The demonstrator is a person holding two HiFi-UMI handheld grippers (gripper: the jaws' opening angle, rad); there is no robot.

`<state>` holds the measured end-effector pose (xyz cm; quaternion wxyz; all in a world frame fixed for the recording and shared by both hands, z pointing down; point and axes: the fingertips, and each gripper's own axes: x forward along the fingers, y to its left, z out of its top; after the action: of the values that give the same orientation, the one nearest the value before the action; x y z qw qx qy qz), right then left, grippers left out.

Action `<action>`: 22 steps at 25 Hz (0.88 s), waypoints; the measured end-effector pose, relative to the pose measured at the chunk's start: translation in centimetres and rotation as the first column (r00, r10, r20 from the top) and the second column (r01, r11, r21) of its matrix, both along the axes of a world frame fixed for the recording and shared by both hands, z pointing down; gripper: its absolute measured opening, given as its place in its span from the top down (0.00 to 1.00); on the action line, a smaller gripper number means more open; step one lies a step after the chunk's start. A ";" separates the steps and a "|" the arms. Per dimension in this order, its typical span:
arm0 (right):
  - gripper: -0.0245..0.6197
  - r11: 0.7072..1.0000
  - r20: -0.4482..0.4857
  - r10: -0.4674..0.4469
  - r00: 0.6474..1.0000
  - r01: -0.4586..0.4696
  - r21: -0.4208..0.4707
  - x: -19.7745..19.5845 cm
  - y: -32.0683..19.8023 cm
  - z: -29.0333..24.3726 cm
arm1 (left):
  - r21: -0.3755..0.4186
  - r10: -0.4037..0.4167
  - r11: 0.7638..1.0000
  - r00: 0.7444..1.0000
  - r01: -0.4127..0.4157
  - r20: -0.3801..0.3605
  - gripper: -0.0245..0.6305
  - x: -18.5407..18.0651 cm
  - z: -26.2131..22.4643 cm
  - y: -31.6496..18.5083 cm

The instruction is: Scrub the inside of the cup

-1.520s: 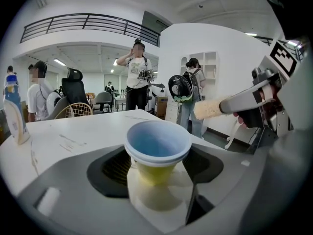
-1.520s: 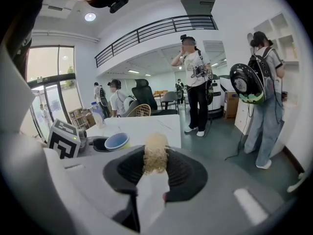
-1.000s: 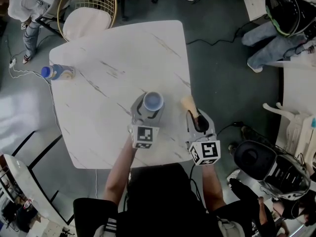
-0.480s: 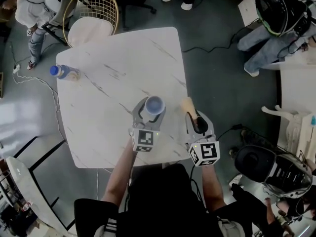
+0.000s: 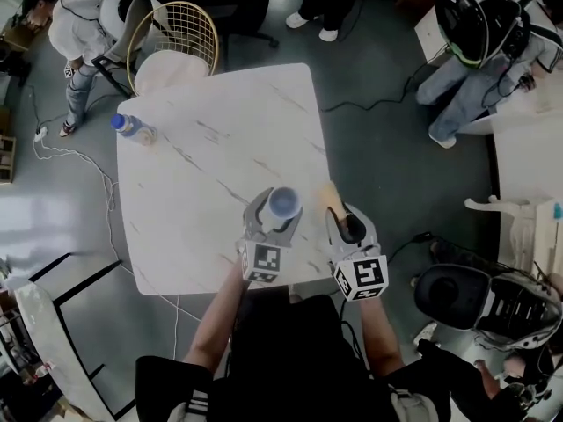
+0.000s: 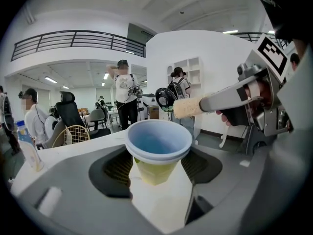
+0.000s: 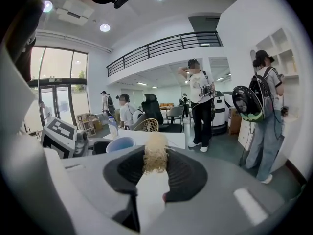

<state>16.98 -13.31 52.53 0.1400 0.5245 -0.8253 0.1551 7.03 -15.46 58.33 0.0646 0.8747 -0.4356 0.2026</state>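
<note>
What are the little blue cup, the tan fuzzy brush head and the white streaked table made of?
Blue cup with yellowish lower wall: probably thin plastic, smooth, slightly translucent. Tan brush head: coarse tangled fibres, loofah-like; its grey handle looks like plastic. White table top: matte, grey veins, marble or a marble-look laminate; unclear which.

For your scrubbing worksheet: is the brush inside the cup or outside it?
Outside: the brush sits beside the cup, clear of its rim.
</note>
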 end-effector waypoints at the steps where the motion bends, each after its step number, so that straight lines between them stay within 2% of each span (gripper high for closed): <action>1: 0.79 1.000 0.002 -0.009 1.000 0.009 0.006 -0.2 0.5 -0.3 | 0.006 0.004 1.000 1.000 -0.004 0.001 0.48 0.1 -0.2 0.5; 11: 0.79 0.991 -0.001 -0.120 0.993 0.119 0.053 -2.6 6.3 -3.2 | 0.026 0.026 0.999 0.999 -0.027 0.034 0.48 0.7 -1.0 6.3; 22: 0.79 0.968 -0.028 -0.250 0.968 0.250 0.006 -5.2 10.9 -2.8 | 0.056 0.064 0.996 0.995 -0.068 0.073 0.48 1.6 -1.7 10.2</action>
<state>11.83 -2.46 49.74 0.1673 0.4191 -0.8836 0.1252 8.62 -5.27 56.61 0.0168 0.8823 -0.4144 0.2225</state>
